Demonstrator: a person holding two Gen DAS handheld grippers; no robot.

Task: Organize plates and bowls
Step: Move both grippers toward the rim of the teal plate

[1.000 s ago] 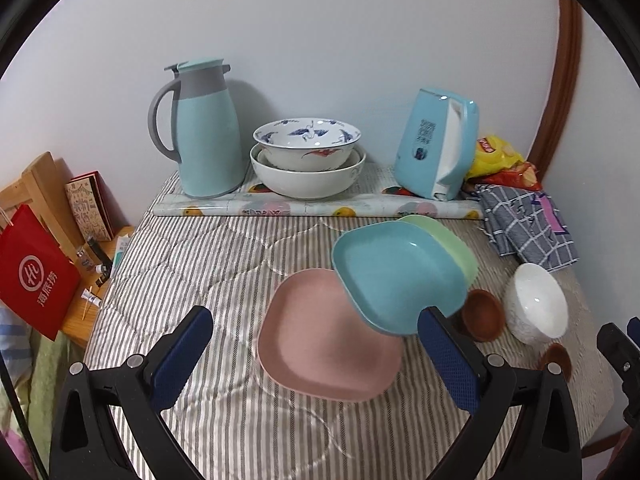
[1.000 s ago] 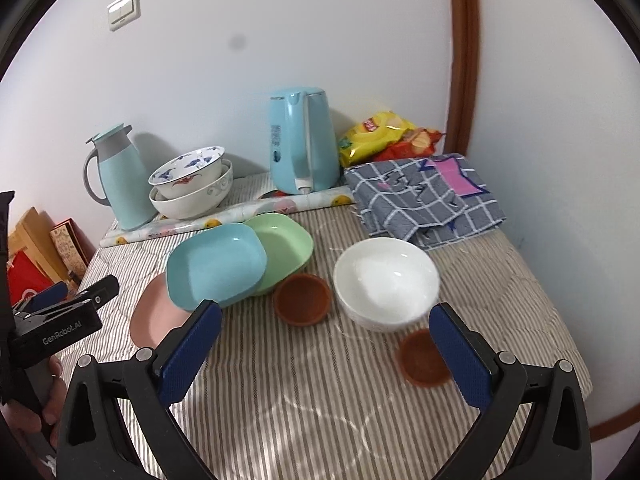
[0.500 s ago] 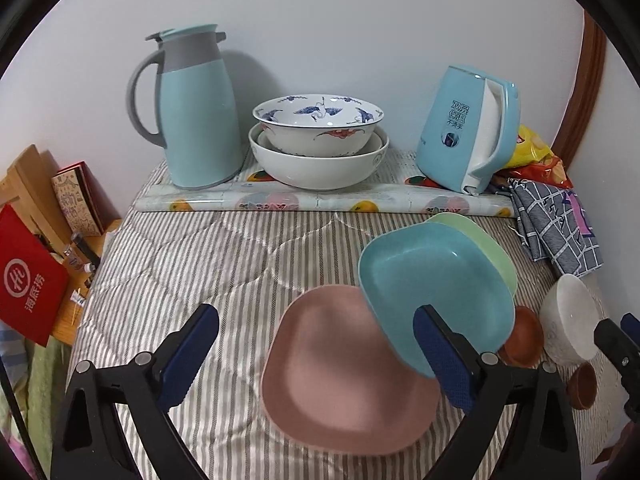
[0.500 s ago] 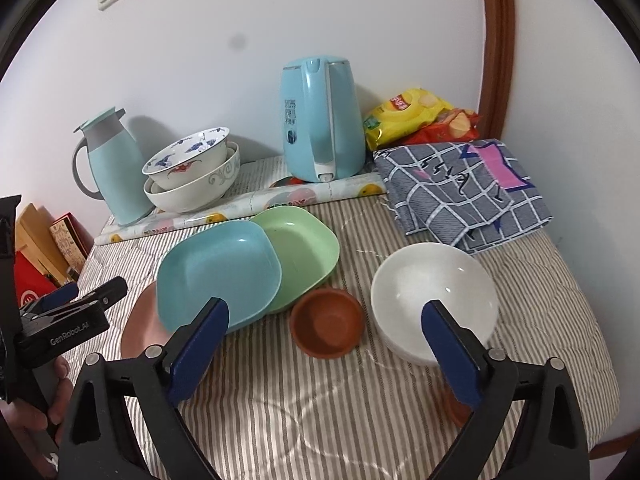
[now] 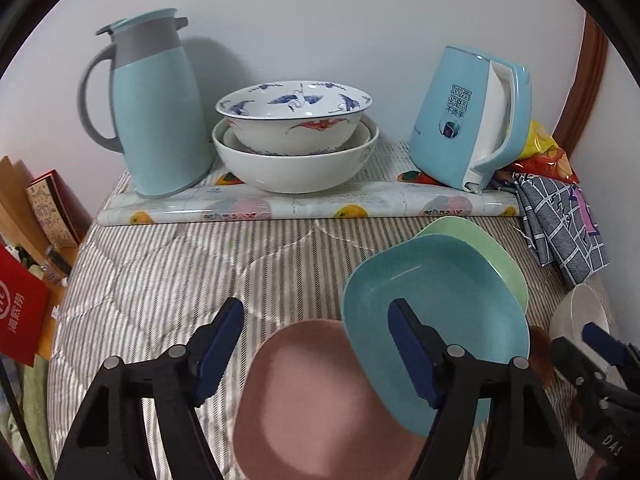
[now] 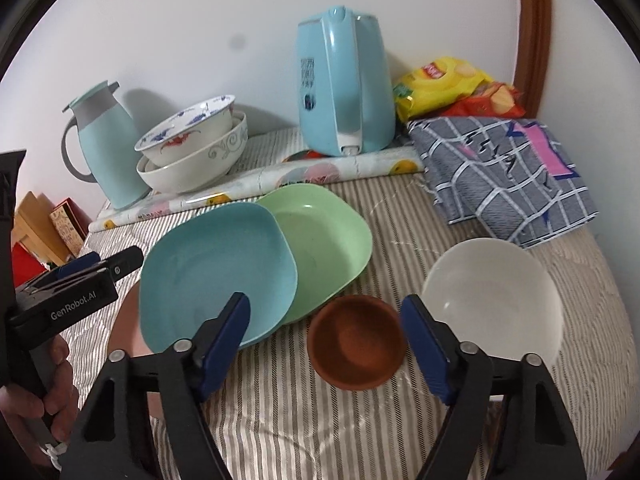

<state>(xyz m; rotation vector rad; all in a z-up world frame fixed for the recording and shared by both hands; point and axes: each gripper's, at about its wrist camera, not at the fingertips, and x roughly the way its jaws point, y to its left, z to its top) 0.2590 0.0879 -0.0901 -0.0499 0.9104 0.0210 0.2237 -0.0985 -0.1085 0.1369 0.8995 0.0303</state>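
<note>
A striped cloth [image 6: 400,420] fills the lower frame. At mid-left of the right view, the blue plate [image 6: 216,272] overlaps the green plate [image 6: 328,240] and leans on the pink plate [image 5: 320,400]. A white bowl [image 6: 496,292] sits at right, a brown bowl [image 6: 356,340] lower centre. The left gripper [image 5: 316,344] is closing above the pink plate, pressing nothing. The right gripper [image 6: 326,340] is closing with the brown bowl between its pads, untouched.

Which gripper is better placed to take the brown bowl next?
Right. The brown bowl sits between the right gripper's closing jaws; the left gripper is over the pink plate.
</note>
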